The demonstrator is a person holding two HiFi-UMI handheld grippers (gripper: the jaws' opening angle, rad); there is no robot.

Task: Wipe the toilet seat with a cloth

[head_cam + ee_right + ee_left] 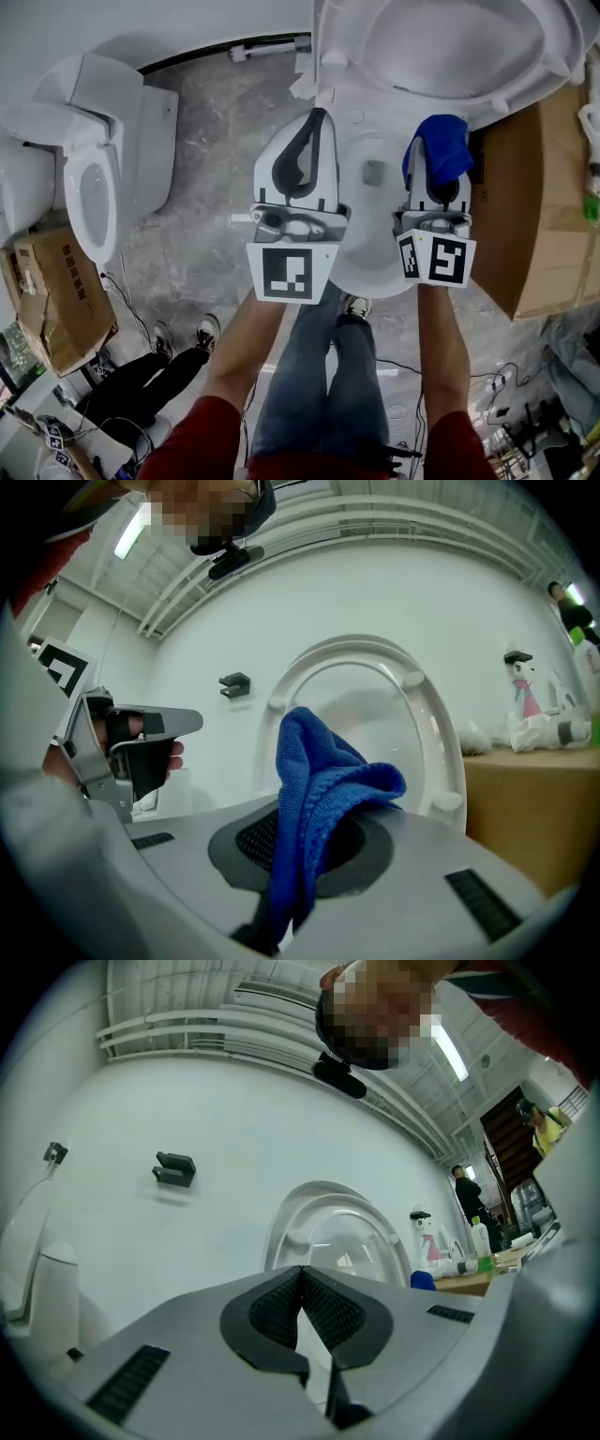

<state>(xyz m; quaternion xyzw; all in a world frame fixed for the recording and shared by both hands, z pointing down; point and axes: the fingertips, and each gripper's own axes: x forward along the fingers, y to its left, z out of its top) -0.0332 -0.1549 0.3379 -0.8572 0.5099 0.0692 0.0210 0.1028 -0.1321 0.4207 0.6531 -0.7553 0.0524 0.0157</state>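
Note:
A white toilet stands in front of me, its seat and lid [450, 47] tipped up against the wall and its bowl [373, 272] below my hands. My right gripper [439, 155] is shut on a blue cloth [437, 148] that bunches over its tips, above the right side of the bowl. The right gripper view shows the cloth [314, 780] between the dark pads, with the raised seat ring [441, 733] behind it. My left gripper [316, 120] is shut and holds nothing, above the bowl's left edge. Its pads [323, 1309] meet in front of the raised seat [323, 1227].
A second white toilet [94, 178] stands at the left. Cardboard boxes sit at the right [534, 216] and the lower left [56, 295]. Another person's legs [150, 370] and cables lie on the grey floor. A white wall [187, 1241] is behind the toilet.

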